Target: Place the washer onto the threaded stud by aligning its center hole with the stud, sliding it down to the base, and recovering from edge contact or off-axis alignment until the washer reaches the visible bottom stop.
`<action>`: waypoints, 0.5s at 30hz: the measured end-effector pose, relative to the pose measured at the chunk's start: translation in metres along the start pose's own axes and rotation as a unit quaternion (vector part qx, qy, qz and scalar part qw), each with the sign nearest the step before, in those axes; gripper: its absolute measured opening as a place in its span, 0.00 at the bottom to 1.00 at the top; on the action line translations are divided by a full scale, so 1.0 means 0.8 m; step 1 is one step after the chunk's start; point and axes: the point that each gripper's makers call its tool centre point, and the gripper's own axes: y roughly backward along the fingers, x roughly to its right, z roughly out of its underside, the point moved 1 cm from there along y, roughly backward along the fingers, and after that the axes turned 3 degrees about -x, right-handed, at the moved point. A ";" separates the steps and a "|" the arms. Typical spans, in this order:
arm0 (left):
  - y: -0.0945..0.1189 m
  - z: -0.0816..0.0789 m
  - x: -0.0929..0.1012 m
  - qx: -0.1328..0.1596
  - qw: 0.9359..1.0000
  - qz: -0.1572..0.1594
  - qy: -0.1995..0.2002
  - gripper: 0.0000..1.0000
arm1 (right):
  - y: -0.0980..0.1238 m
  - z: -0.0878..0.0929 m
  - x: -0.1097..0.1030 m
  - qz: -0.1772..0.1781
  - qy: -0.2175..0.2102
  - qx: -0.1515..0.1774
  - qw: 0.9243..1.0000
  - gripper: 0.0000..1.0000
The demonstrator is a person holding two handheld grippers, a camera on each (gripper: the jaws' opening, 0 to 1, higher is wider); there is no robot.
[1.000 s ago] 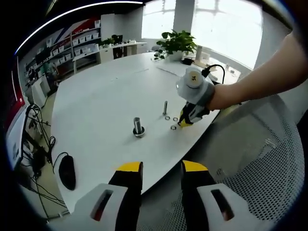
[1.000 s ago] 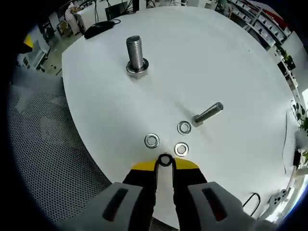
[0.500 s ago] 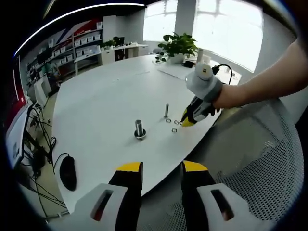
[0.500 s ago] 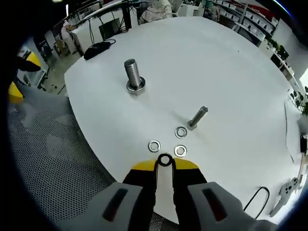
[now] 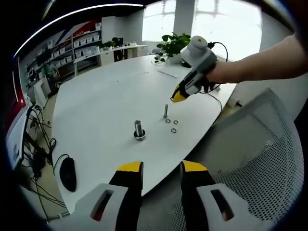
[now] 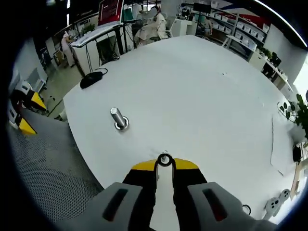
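**A:** Where is the washer?

**B:** Pinched at the yellow tips of the right gripper, jaws nearly together around the washer, raised above the white worktop. In the left gripper view that same gripper hangs at 1 o'clock, above the fasteners.

**A:** And the stud?

**B:** In the right gripper view the thick threaded stud stands upright at 10 o'clock from the washer, well apart from it. In the left gripper view a thinner bolt stands at 2 o'clock from the stud, with loose washers lying just beside its foot.

**A:** The left gripper?

**B:** The left gripper waits off the worktop's near edge, jaws parted and holding nothing. A black mouse lies at 9 o'clock; a potted plant sits at the far end; a mesh chair sits at 3 o'clock.
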 end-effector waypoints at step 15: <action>0.000 -0.002 -0.001 0.001 1.000 -0.001 0.001 0.29 | -0.028 0.009 -0.003 -0.012 0.093 -0.058 0.994 0.14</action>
